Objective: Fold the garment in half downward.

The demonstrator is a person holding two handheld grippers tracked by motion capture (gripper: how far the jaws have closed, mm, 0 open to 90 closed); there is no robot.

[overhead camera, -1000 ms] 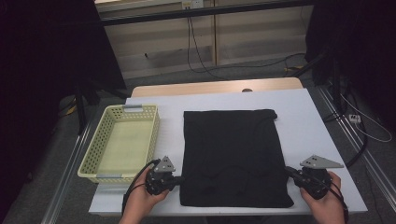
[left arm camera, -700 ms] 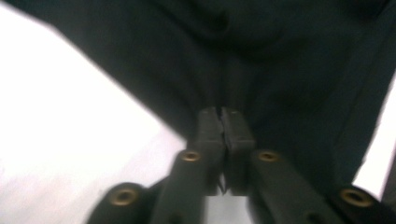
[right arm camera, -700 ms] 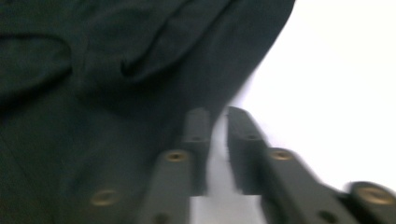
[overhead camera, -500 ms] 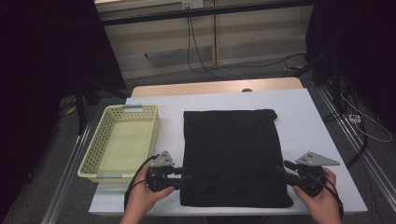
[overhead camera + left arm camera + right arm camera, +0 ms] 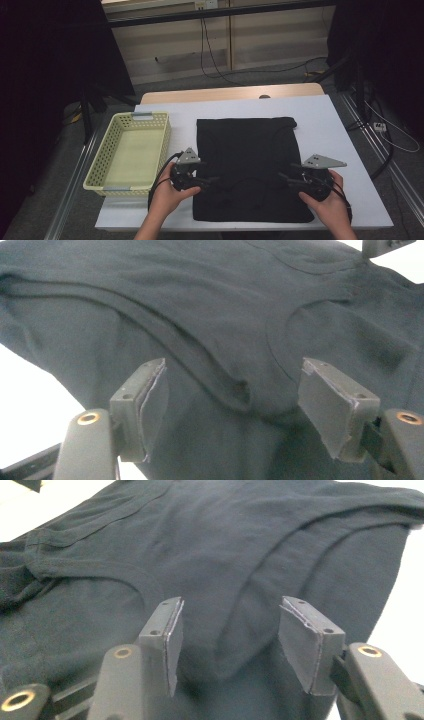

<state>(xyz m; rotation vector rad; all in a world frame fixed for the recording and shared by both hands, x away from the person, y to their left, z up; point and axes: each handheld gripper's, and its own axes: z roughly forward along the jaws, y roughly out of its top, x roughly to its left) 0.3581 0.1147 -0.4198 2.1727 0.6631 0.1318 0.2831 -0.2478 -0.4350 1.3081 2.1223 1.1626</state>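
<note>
A white table [image 5: 345,130] carries a black garment [image 5: 247,155] spread flat across its middle, with a pale yellow basket [image 5: 111,150] lying just to its left. At the garment's near left edge the left gripper [image 5: 209,181] points inward, jaws spread apart over a fold of the dark cloth. At the near right edge, the right gripper [image 5: 286,175] likewise stands with jaws parted above the fabric.

Garment [image 5: 247,165]: plain black, no pattern; charcoal-dark in gripper views, seams same colour. Table [image 5: 345,150]: white top, pale wood strip at far edge. Basket [image 5: 131,152]: pale yellow-green, perforated lattice walls, grey label plates at both ends. Left gripper [image 5: 206,180], right gripper [image 5: 287,177]: black bodies, grey triangular top plates, grey pads, brass-coloured rivets.
</note>
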